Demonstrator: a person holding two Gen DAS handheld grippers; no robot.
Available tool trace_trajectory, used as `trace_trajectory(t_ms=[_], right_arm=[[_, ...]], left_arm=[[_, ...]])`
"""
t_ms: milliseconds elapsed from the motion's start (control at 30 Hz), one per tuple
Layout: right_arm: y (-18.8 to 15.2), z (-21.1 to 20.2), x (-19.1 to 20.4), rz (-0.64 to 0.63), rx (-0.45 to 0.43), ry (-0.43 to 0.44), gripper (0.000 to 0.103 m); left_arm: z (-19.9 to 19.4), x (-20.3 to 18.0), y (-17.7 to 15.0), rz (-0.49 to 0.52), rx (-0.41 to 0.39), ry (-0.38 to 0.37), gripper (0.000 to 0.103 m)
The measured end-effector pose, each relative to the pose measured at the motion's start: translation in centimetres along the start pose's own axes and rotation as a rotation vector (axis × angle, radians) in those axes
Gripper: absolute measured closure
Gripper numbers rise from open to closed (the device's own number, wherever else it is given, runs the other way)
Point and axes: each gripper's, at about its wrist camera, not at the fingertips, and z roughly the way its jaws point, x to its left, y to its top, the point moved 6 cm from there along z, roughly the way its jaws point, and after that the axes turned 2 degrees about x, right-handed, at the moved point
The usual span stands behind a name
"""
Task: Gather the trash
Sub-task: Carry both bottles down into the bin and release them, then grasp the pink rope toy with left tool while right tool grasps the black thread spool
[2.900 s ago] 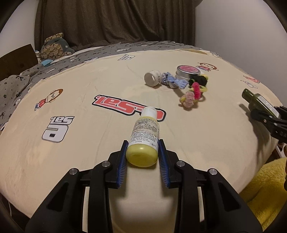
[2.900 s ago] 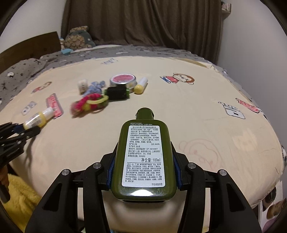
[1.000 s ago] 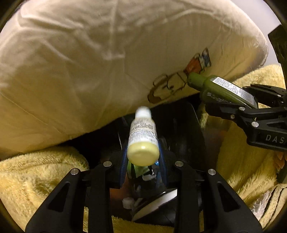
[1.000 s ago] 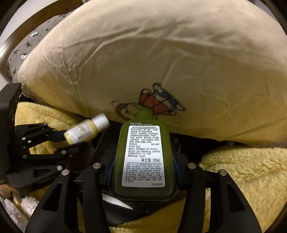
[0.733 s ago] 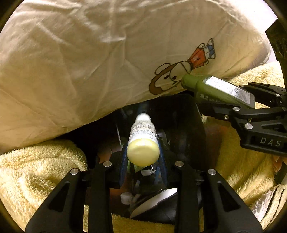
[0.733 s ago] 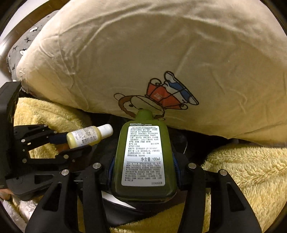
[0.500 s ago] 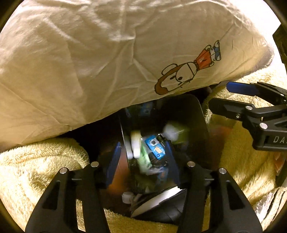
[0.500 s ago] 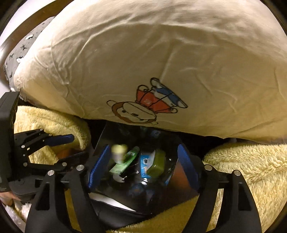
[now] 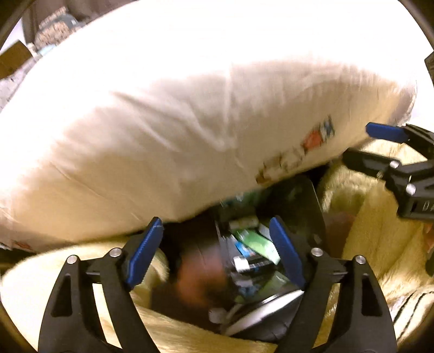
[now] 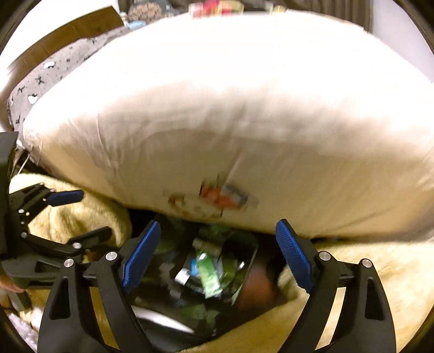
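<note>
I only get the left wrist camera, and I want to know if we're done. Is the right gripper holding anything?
Observer: No. The right gripper is open. Its jaws have just been opening, and between them only the bin shows, down below.
Operator: Is there more stuff on the bed?
Observer: Yes. Small colourful things lie at the far edge of the quilt, too blurred to name.
</note>
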Motion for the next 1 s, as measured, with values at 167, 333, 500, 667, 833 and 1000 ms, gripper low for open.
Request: trace_trajectory(t_ms=[167, 333, 500, 667, 833, 1000], right_arm=[[4.9, -4.9, -2.3, -0.003, -0.168, -0.076, 0.013], [10.6, -7.4, -4.4, -0.009, -0.285, -0.179, 0.012], [15.6, -7.4, -6.5, 0.017, -0.325, -0.234, 0.012], [19.3, -6.0, -8.5, 0.069, -0.327, -0.273, 0.012], [21.1, -4.6, -10.0, 0.110, -0.318, -0.302, 0.012], [22.9, -3.7, -10.7, 0.137, -0.326, -0.280, 0.012]], left_arm=[[-4.8, 2.3, 4.0, -0.018, -0.146, 0.035, 0.017], [-7.5, 3.5, 8.8, -0.019, -0.258, 0.061, 0.016], [-7.4, 3.0, 14.7, -0.010, -0.325, 0.033, 0.016], [-5.4, 1.7, 20.3, 0.002, -0.370, -0.034, 0.017], [-1.9, 0.7, 24.3, 0.006, -0.351, -0.074, 0.026], [0.5, -0.4, 26.3, 0.044, -0.320, -0.086, 0.043]])
